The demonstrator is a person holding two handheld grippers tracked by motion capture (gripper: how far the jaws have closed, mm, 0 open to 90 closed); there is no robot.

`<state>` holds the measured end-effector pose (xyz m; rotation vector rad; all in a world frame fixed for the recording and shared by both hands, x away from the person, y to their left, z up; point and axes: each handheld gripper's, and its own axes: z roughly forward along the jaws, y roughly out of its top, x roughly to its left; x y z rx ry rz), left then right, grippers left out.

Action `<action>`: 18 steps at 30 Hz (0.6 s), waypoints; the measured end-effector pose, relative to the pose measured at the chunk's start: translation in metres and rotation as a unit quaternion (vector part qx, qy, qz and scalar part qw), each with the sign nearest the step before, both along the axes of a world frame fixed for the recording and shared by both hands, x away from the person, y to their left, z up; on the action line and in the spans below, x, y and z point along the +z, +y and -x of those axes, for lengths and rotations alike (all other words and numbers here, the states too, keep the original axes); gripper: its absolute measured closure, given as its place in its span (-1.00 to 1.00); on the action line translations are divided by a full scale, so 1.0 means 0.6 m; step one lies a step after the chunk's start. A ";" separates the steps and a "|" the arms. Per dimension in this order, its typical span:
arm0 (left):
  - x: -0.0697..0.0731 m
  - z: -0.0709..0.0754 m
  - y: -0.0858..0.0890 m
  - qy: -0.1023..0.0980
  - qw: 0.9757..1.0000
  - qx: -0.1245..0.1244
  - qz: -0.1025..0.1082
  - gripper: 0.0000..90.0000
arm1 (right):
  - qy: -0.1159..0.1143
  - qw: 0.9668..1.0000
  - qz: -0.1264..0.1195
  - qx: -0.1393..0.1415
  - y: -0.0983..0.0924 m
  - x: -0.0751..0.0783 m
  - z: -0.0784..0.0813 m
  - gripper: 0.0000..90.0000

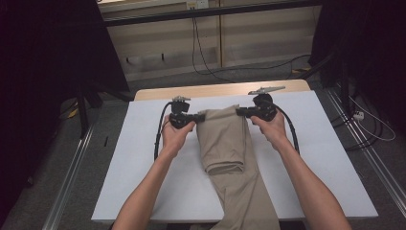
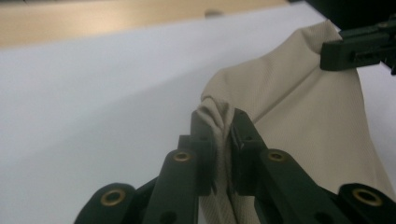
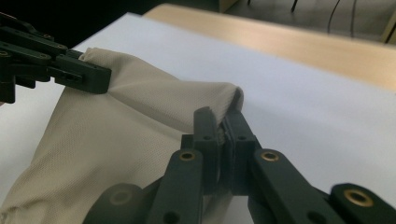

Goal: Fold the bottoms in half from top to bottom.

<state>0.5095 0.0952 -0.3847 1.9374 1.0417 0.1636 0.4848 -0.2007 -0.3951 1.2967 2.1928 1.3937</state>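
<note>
The beige trousers (image 1: 225, 143) are lying folded mid-desk, their far edge at twelve o'clock being lifted. The left hand-held gripper (image 1: 196, 116) is pinching the fold's ten o'clock corner, and the right hand-held gripper (image 1: 242, 111) is clamping the two o'clock corner, both narrowed tight on cloth. How many layers each is gripping is probably unclear. To fold well, they should be rising level, keeping the edge taut over the white desk (image 1: 143, 158)

No legible text, label, brand, number or sign found. Checked beige cloth (image 1: 230, 143), white desk (image 1: 143, 167) surface, black tongs bodies, far wall panels: all unmarked or too blurred to read.
</note>
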 end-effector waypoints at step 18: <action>0.073 -0.152 -0.022 -0.020 0.999 0.036 0.026 0.82 | -0.033 0.997 0.009 -0.071 -0.005 0.092 -0.120 0.91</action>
